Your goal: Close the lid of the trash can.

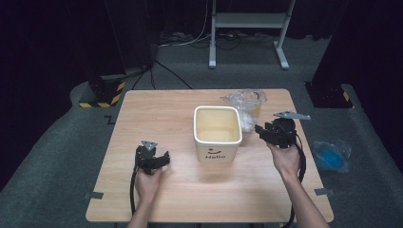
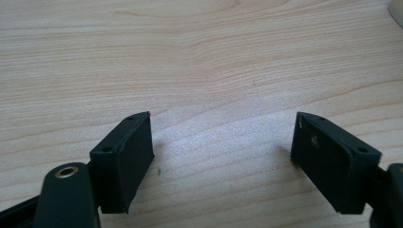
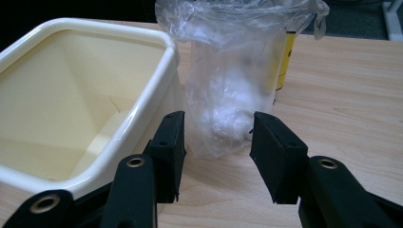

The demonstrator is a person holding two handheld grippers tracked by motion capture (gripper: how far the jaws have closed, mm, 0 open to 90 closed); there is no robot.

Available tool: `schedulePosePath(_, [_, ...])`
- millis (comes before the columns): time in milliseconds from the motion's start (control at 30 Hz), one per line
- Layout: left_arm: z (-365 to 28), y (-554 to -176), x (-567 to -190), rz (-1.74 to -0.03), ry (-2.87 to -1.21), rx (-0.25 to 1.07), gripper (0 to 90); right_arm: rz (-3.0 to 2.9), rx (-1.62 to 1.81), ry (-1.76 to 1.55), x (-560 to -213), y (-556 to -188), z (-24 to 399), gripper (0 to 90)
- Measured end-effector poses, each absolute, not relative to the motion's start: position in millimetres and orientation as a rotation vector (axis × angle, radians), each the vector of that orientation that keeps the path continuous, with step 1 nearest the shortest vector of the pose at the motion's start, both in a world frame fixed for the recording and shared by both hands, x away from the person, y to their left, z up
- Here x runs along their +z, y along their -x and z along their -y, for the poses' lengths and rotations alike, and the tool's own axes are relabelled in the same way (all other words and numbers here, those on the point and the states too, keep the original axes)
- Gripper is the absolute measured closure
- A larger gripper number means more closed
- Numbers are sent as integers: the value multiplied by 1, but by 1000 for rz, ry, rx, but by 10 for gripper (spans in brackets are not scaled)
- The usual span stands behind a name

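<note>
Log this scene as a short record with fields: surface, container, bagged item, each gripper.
surface: wooden table
container: cream square bin, open top, middle of the table
bagged item: clear plastic bag with something white inside, standing beside the bin
left gripper: open, nothing between its jaws, over bare table
right gripper: open, jaws to either side of the bag's base, not pressing on it

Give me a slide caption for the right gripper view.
Open right gripper lines up on a clear plastic bag beside a cream bin.
</note>
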State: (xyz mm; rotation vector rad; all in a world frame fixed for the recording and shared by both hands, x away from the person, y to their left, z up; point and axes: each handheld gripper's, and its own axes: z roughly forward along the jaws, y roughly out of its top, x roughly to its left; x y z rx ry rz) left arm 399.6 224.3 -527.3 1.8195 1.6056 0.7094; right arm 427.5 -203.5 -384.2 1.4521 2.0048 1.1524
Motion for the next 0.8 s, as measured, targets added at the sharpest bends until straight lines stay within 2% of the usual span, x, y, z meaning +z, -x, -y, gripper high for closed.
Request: schedulePosePath(800, [-224, -400, -527, -1606, -1820, 710, 219, -1983, 1234, -1479, -405, -421, 223, 551])
